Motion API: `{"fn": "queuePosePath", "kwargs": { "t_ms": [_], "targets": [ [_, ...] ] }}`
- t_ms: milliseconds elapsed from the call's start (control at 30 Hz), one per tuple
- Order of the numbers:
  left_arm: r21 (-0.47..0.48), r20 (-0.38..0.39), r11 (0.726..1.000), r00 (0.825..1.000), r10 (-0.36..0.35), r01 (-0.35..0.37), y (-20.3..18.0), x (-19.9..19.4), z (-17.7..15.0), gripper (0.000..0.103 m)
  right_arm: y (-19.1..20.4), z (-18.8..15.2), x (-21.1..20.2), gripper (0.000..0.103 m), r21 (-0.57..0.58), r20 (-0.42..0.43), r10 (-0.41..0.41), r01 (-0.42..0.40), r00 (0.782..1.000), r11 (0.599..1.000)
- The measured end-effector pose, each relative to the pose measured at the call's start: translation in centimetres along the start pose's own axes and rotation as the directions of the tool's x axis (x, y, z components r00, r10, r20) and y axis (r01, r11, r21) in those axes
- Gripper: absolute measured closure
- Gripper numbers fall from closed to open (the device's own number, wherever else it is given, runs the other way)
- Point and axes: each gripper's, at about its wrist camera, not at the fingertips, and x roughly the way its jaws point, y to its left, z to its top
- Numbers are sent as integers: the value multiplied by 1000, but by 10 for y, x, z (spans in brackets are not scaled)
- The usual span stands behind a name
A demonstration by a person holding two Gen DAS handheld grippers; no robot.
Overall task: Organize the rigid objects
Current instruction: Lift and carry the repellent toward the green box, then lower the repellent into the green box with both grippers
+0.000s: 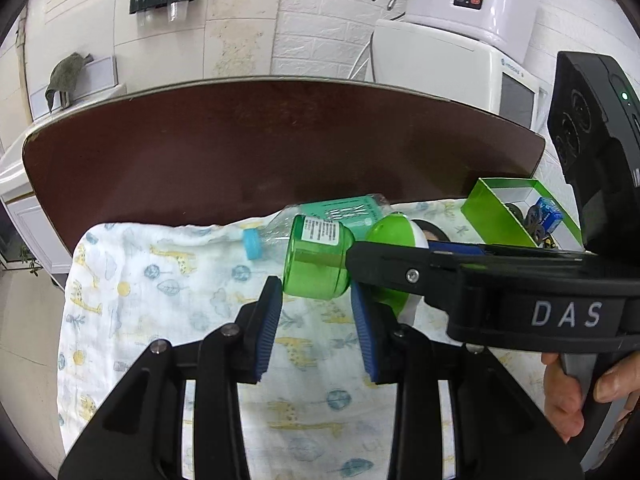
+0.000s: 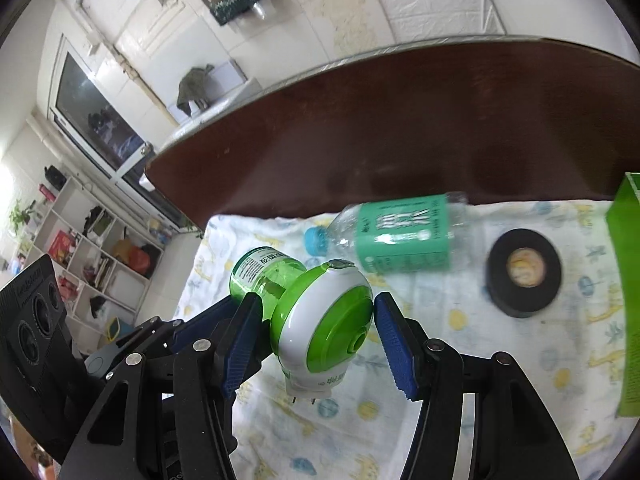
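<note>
A green and white plug-in mosquito repeller (image 2: 320,312) with a green liquid bottle (image 1: 316,260) sits between the pads of my right gripper (image 2: 316,316), which is shut on it above the patterned cloth (image 2: 440,380). My left gripper (image 1: 316,304) is open, its fingertips just below the green bottle end. A clear plastic water bottle (image 2: 400,236) with a teal label and blue cap lies on the cloth behind. A black tape roll (image 2: 524,272) lies to its right. A green box (image 1: 508,208) holding small items stands at the right.
The cloth covers the near part of a dark brown table (image 1: 260,140). A white appliance (image 1: 460,64) stands behind the table's right end. Shelves (image 2: 92,248) with clutter stand far left in the right wrist view.
</note>
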Motion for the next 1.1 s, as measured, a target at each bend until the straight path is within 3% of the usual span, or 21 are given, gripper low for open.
{"fn": "queuePosePath", "kwargs": {
  "t_ms": [333, 633, 900, 1100],
  "targets": [
    [135, 14, 989, 998, -60, 58, -97, 2, 25, 70, -67, -6, -81, 43, 87, 127, -31, 20, 991, 996],
    [261, -23, 955, 989, -144, 145, -199, 28, 38, 70, -155, -21, -147, 43, 222, 214, -102, 53, 971, 974],
    [337, -84, 919, 979, -188, 205, -269, 60, 45, 70, -220, -37, -174, 43, 336, 247, -157, 67, 956, 939],
    [366, -118, 902, 973, -198, 228, -293, 80, 47, 70, -251, -44, -183, 43, 383, 254, -174, 66, 952, 921]
  ]
}}
